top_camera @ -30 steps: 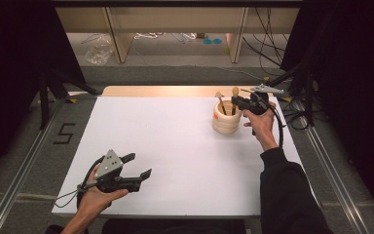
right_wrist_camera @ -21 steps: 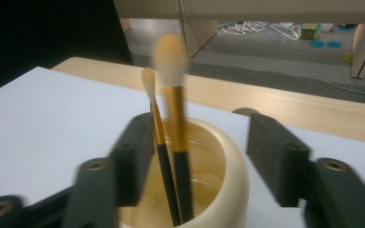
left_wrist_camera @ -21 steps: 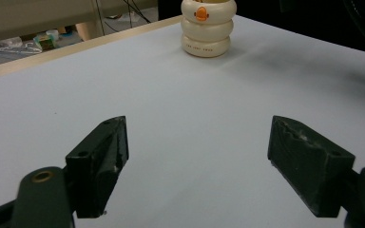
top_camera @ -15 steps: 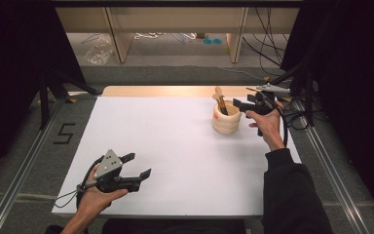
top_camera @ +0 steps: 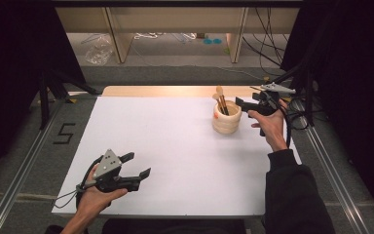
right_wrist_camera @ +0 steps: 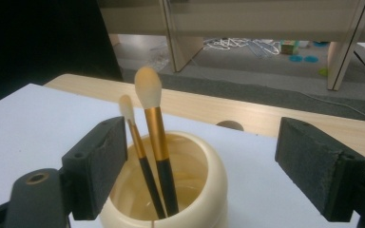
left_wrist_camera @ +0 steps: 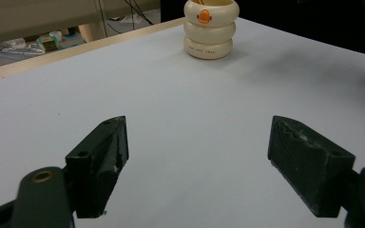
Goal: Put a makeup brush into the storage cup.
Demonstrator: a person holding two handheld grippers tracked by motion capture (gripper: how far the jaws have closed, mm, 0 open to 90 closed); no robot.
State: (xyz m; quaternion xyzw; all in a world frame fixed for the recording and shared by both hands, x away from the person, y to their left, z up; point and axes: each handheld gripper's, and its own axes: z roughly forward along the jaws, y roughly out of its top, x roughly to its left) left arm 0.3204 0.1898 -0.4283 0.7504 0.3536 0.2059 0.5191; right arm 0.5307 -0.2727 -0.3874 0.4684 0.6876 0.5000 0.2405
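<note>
Right gripper view: right gripper (right_wrist_camera: 199, 175) just opened wide above holder (right_wrist_camera: 171, 190), empty.

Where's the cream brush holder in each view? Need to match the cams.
High view: brush holder right of centre, far half of the white table, beside the right gripper.
Left gripper view: top centre, far off.
Right gripper view: bottom centre, close.
Shared landmark: white table.

Lighting even and bright on the matte white table surface (top_camera: 175, 136); surroundings fall to near black. Soft shadow right of the cream ribbed ceramic pot (left_wrist_camera: 211, 28). Near black gripper pads (right_wrist_camera: 97, 166) slightly soft, no glare.
</note>
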